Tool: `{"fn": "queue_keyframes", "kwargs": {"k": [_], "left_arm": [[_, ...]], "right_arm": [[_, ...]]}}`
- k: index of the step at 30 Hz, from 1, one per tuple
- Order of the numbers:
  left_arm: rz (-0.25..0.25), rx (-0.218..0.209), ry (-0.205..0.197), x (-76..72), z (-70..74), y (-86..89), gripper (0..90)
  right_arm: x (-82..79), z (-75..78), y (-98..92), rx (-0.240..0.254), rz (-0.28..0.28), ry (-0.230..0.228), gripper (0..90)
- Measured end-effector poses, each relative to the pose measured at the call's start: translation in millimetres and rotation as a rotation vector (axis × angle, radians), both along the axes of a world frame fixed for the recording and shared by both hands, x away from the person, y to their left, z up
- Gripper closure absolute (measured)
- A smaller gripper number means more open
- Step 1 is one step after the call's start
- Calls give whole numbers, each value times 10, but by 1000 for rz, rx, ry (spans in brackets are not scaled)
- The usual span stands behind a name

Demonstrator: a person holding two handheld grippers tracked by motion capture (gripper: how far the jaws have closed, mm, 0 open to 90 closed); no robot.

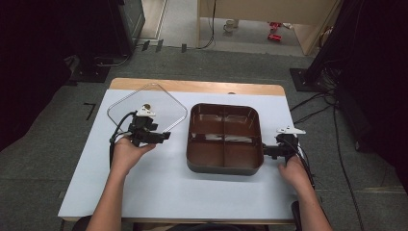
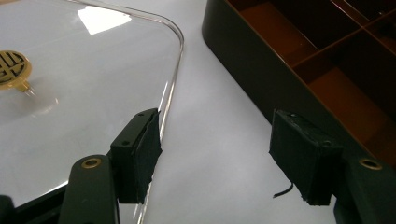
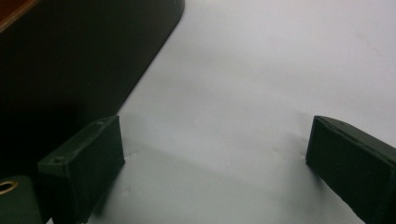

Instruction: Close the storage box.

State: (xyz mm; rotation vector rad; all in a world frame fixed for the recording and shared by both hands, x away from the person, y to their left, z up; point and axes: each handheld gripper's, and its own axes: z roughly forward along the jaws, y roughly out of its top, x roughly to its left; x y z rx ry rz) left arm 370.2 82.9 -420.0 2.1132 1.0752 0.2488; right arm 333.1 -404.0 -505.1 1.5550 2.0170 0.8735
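Lid off, tray empty, nothing gripped.
Clear lid (image 1: 146,107) lies at the tray's (image 1: 224,165) nine o'clock; left gripper (image 1: 161,136) and right gripper (image 1: 267,151) both have jaws spread, so covering looks undone.

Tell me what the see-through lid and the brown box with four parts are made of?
The lid looks like clear, glossy plastic, maybe glass: the table shows through it and a light glints on it. Its gold knob looks like shiny metal. The divided tray looks like smooth, glossy plastic or lacquer, brown inside and darker outside.
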Motion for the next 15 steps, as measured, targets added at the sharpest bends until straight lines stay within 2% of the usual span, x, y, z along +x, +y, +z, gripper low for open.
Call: {"fn": "queue_keyframes", "kwargs": {"k": [5, 10, 12, 15], "left_arm": [[19, -15, -2, 69, 20, 41, 341], [31, -13, -13, 150, 59, 68, 343], [44, -26, -9, 202, 69, 76, 342], [42, -17, -15, 275, 85, 81, 342]], "right_arm": [[-1, 1, 3, -3, 0, 1, 35], [-2, 1, 5, -5, -1, 0, 34], [-2, 1, 5, -5, -1, 0, 34], [-2, 1, 5, -5, -1, 0, 34]]}}
